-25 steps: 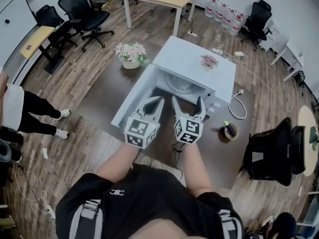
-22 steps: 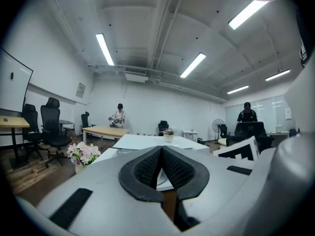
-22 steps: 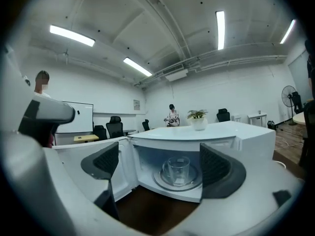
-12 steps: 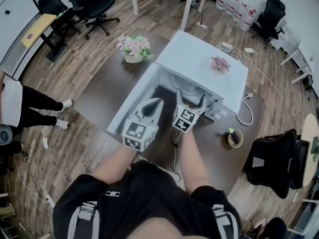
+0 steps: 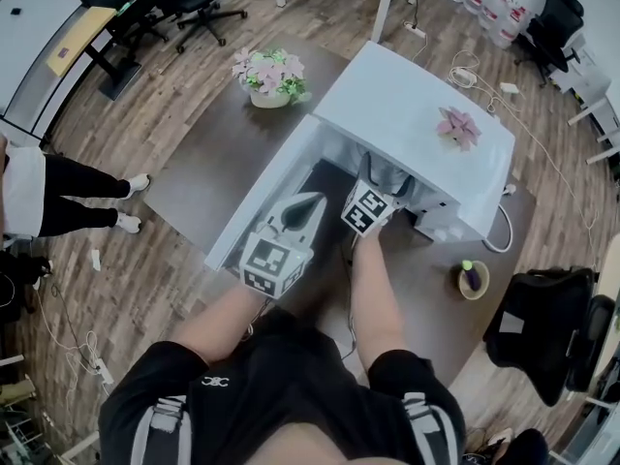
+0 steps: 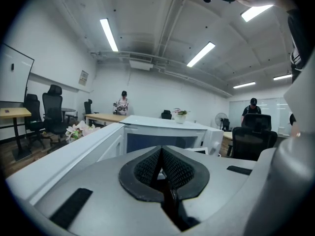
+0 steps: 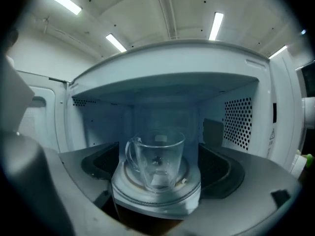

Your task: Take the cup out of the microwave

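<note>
A clear glass cup (image 7: 156, 161) with its handle to the left stands upright on the turntable inside the white microwave (image 5: 417, 114). My right gripper (image 7: 158, 173) is open wide at the mouth of the cavity. Its dark pads (image 7: 219, 168) flank the cup and do not touch it. From the head view the right gripper (image 5: 378, 177) reaches under the microwave's top, which hides the cup. My left gripper (image 5: 312, 204) is shut and empty, hovering beside the open door (image 5: 257, 201). In the left gripper view its pads (image 6: 172, 168) meet.
The microwave sits on a dark brown table (image 5: 208, 153) with a flower pot (image 5: 271, 74) at the far left. A pink flower (image 5: 458, 126) lies on the microwave's top. A small pot (image 5: 473, 279) stands at the right, near a black chair (image 5: 547, 318).
Both grippers have moved forward and down toward the microwave. The right one has gone from in front of the opening into the cavity mouth. The left stays shut.
</note>
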Tool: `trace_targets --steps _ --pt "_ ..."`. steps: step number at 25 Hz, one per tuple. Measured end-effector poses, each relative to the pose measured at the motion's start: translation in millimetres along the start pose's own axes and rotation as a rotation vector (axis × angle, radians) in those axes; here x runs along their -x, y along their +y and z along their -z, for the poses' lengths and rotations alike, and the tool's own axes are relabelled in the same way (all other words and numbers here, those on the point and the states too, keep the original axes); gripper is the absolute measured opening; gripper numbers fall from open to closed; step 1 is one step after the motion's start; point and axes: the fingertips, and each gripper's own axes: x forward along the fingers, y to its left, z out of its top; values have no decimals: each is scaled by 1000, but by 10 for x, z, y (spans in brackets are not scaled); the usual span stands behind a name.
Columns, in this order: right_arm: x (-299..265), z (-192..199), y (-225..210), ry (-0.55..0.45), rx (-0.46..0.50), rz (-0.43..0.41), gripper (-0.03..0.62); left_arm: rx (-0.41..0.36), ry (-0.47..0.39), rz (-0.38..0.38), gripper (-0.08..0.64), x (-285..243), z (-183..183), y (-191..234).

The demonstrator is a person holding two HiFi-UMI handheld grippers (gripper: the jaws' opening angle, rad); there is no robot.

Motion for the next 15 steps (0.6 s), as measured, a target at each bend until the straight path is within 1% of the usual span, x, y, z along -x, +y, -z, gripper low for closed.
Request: trace_targets --steps 3,8,10,14,15 --pt "-130 77 -41 24 -3 45 491 2 18 0 0 -8 90 39" --pt "-326 122 -45 47 -2 65 486 -7 30 9 0 -45 168 60" --pt "-385 139 -52 62 -1 73 464 -10 33 13 0 -54 169 75" --pt "-429 166 -37 76 -1 69 394 -24 40 27 0 -55 176 87" --pt "-426 168 -34 75 0 67 391 -24 40 28 0 -52 179 92"
